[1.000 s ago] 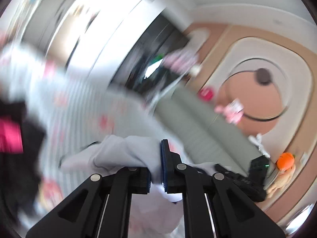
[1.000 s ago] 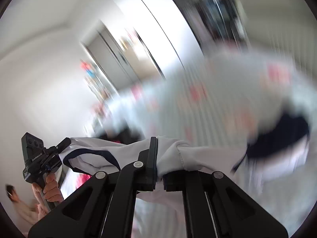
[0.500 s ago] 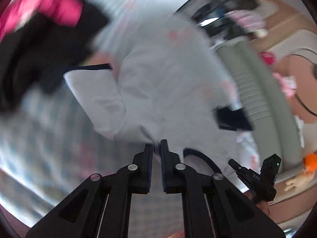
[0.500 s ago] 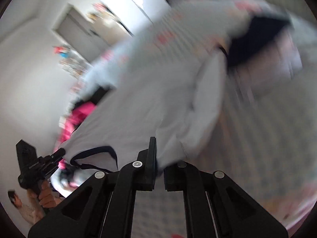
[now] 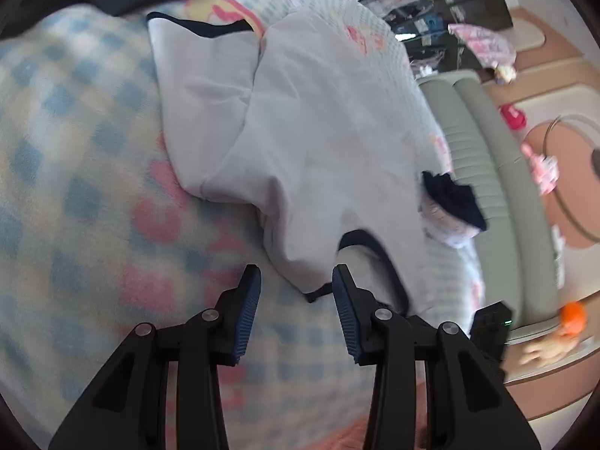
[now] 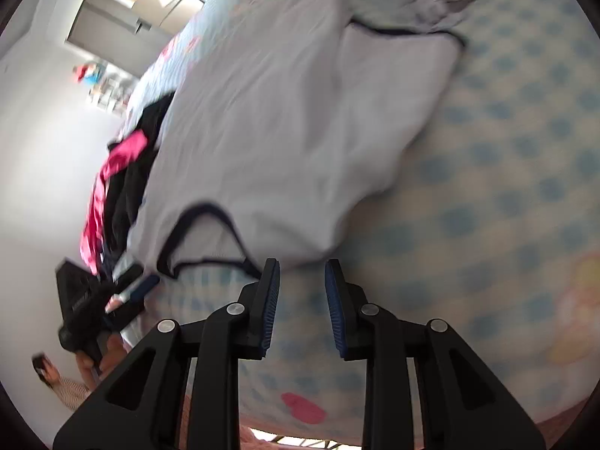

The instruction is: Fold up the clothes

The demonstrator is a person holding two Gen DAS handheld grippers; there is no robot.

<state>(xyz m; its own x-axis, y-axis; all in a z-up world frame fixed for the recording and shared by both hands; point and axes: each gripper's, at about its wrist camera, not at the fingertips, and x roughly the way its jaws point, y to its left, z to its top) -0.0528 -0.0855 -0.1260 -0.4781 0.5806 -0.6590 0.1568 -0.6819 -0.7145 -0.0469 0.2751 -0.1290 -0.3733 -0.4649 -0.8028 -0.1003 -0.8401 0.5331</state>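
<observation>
Blue ribbed pads stand apart on both tools now, and that is the big change: a second ago each one was clamped on the white shirt and carrying it high in the air, and now the left gripper (image 5: pixel 296 281) and the right gripper (image 6: pixel 302 281) are both opening with nothing pinched between their pads. The near hem and dark-trimmed neckline of the white shirt (image 5: pixel 318 142) lie just ahead of the left tool's fingertips, a corner of cloth reaching in between them but not squeezed. From the right wrist view the same shirt (image 6: pixel 285 112) is spread flat and mostly smooth on the checked blanket (image 6: pixel 506 187) covering the bed, one dark-edged sleeve out to the far right. So the lay-down looks finished, and I'd judge the actual folding, sleeves in first, has not yet begun. Further out, a heap of black and pink clothes (image 6: pixel 120 172) waits at the bed's left edge, probably next in line. Beyond the shirt's far side sits a small dark garment (image 5: pixel 453 202) near the grey padded bed rail (image 5: pixel 483 172). No basket, box or drawer shows anywhere, so there are no containers to report.
</observation>
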